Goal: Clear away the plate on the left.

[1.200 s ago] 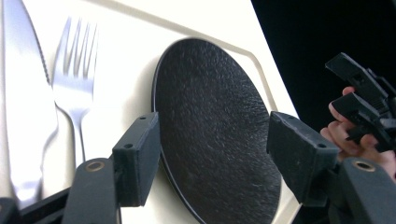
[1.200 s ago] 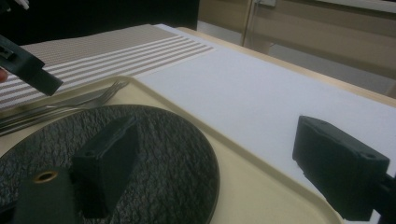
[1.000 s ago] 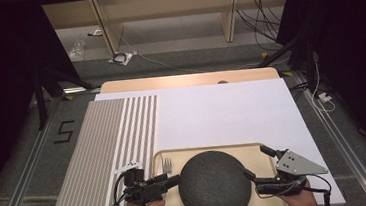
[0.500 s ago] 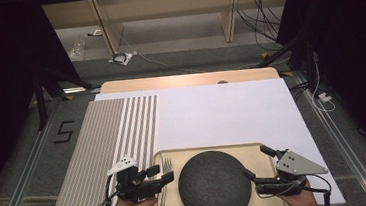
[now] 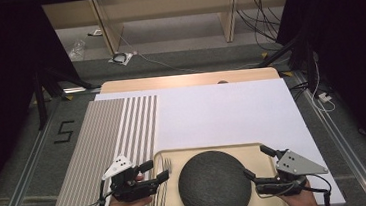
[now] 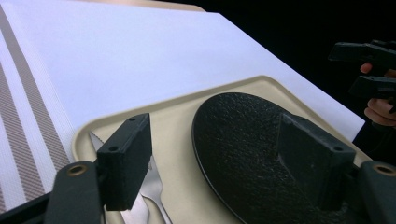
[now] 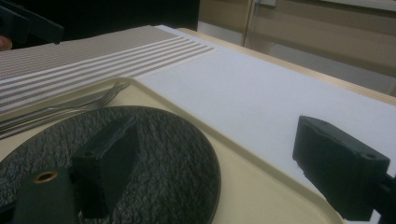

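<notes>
A dark round textured plate (image 5: 214, 186) lies on a beige tray (image 5: 210, 149) at the near edge of the table, with forks (image 5: 160, 188) lying along the tray's left side. My left gripper (image 5: 157, 169) hovers over the tray's left rim above the forks, pointing right at the plate. Its jaws have just been opening, stand wide, and grip nothing. In the left gripper view the plate (image 6: 243, 144) and forks (image 6: 154, 186) lie past the jaws. My right gripper (image 5: 256, 162) sits open at the plate's right edge, one jaw over the plate (image 7: 154, 154), holding nothing.
The tray rests on a white mat (image 5: 222, 112) with a brown striped band (image 5: 108, 134) at its left. A wooden table edge (image 5: 189, 80) shows beyond the mat. Shelving and cables stand on the floor behind, and dark curtains close off both sides.
My left gripper has drawn slightly left, away from the plate, and its jaws have spread wider. The plate, the tray and the right gripper have stayed where they were.
</notes>
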A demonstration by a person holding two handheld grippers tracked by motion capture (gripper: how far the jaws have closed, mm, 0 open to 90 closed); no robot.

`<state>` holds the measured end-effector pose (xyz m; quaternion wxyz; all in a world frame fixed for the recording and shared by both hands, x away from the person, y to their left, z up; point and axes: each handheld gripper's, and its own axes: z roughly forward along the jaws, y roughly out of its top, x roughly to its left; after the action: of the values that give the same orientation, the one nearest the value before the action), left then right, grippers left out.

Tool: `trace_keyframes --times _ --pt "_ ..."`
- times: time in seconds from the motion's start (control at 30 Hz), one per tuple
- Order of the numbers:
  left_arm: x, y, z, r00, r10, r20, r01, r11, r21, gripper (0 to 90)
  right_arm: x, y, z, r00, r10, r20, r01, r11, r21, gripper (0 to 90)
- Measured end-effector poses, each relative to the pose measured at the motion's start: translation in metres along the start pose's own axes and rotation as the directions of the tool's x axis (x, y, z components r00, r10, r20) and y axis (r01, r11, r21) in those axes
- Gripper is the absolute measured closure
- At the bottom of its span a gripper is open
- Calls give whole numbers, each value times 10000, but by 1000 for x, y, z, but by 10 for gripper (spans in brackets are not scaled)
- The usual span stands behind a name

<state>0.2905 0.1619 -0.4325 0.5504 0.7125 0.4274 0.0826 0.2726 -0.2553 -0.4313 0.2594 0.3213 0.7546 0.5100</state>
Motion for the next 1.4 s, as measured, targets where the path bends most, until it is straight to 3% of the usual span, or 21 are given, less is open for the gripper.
trace_keyframes --times 0.3,0.47,0.67,0.97,1.4 --pt "5 -2 -5 9986 529 46 -527 9975 -466 220 -1 0 0 10000 37 -23 -37 10000 -19 159" --pt "5 -4 -9 9913 1298 -193 -1309 9889 -701 209 -1 0 0 10000 42 -28 -42 10000 -28 159" --pt "6 -5 -10 9904 1376 -111 -1380 9871 -808 175 -1 0 0 10000 58 -17 -58 10000 -65 159" --pt "5 -6 -10 9870 1554 -420 -1585 9835 -868 156 -1 0 -1 10000 83 -15 -83 9999 -67 159" --pt "6 -6 -11 9877 1483 -502 -1530 9823 -1077 156 -1 0 -1 10000 60 -14 -60 10000 -49 159"
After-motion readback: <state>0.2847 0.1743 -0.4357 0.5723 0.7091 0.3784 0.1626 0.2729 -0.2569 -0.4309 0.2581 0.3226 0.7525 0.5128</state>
